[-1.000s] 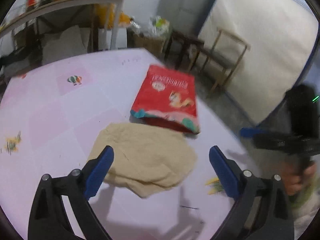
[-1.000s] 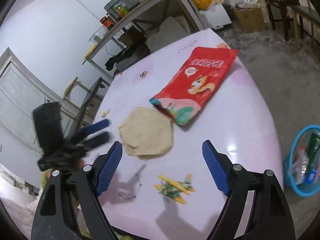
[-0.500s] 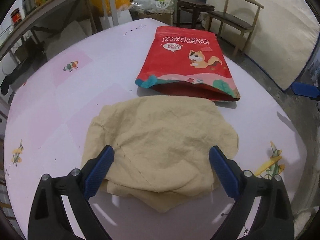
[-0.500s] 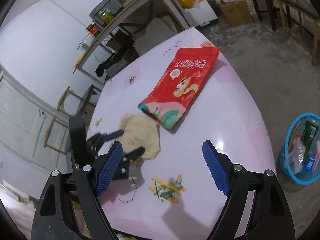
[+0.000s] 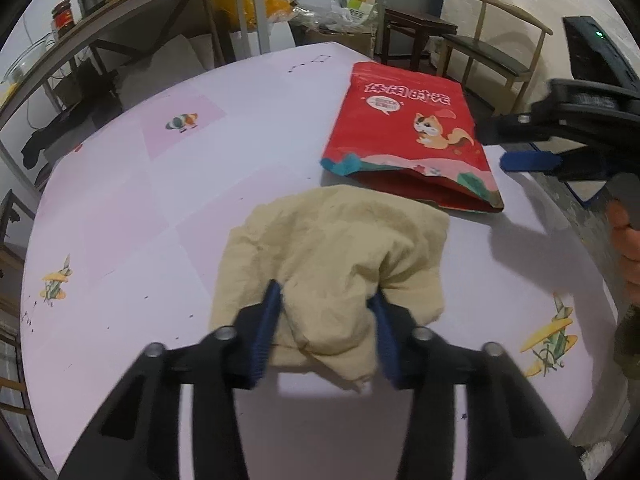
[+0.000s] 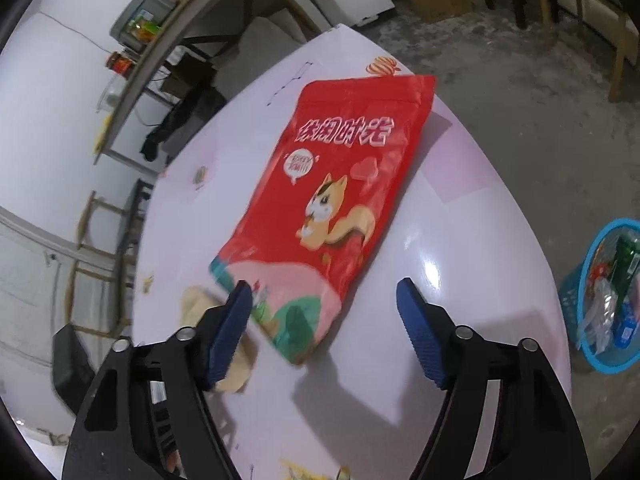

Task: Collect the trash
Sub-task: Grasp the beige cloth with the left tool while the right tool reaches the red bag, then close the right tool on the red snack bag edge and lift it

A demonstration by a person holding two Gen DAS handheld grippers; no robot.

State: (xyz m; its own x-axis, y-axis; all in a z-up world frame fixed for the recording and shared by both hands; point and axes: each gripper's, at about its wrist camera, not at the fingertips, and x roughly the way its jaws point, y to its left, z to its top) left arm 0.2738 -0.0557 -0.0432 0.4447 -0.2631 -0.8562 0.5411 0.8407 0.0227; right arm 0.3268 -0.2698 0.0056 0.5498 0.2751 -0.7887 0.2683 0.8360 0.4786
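A beige cloth [image 5: 336, 248] lies crumpled on the pink round table [image 5: 132, 208]. My left gripper [image 5: 328, 316] is shut on the cloth's near edge, with fabric bunched between its blue pads. A red snack bag [image 5: 408, 128] with a squirrel picture lies flat just beyond the cloth. In the right wrist view my right gripper [image 6: 324, 304] is open, its fingers straddling the near end of the red bag [image 6: 340, 200]; the cloth [image 6: 196, 304] peeks out at the lower left. The right gripper also shows in the left wrist view [image 5: 532, 160], beside the bag.
A blue basket [image 6: 604, 300] holding trash stands on the floor right of the table. Wooden chairs [image 5: 504, 52] and a stool stand beyond the table. A shelf table with jars [image 5: 64, 12] lines the back wall. The table edge is close on the right.
My left gripper moved forward and closed on the cloth, bunching it. My right gripper moved in over the near end of the red bag and stayed open.
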